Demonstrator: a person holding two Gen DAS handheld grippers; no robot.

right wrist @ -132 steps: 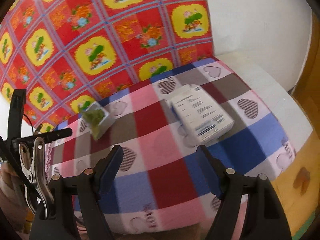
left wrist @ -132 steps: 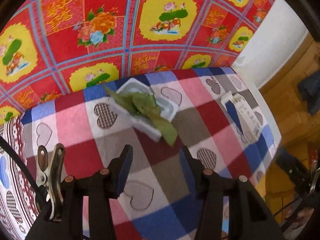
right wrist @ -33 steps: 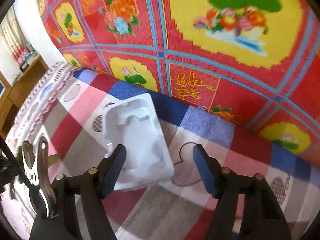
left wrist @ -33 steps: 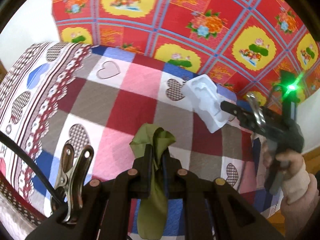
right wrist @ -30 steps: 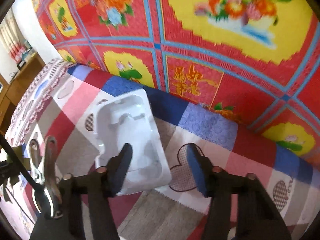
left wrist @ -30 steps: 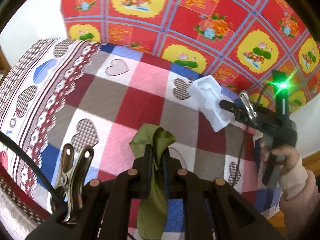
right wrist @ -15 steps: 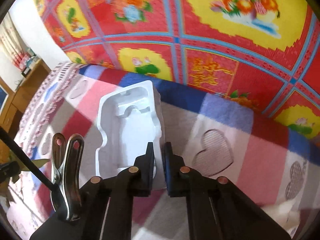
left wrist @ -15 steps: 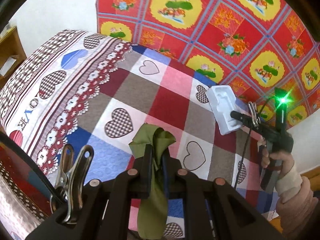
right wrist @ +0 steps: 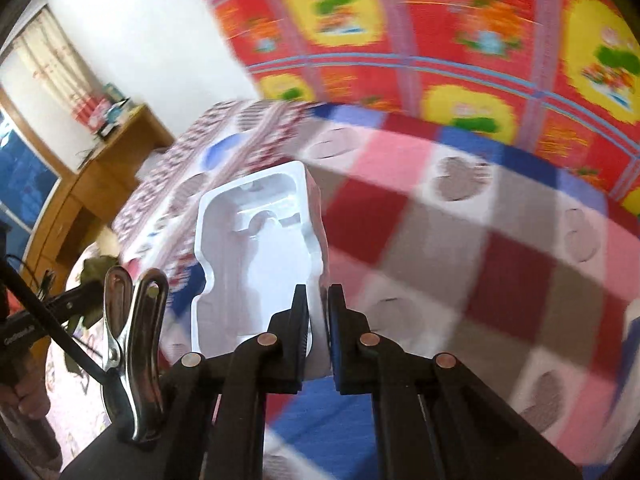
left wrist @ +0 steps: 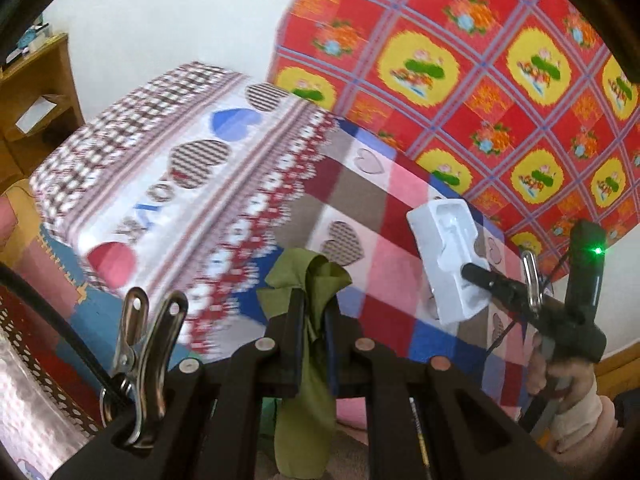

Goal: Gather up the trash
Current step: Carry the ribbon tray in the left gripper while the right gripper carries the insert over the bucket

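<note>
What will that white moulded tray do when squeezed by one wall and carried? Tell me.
The white tray is probably light: the right gripper holds it off the bed by one thin wall. It keeps its shape, so it seems fairly stiff, unlike the green leaf drooping from the left gripper. The thin wall might flex or crack under a harder squeeze.

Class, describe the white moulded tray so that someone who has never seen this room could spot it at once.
Find the bed with the checked heart-print cover. Above it, the right gripper pinches one edge of the white moulded tray. It is stiff, plain white, with shaped hollows, unlike the limp green leaf in the left gripper.
</note>
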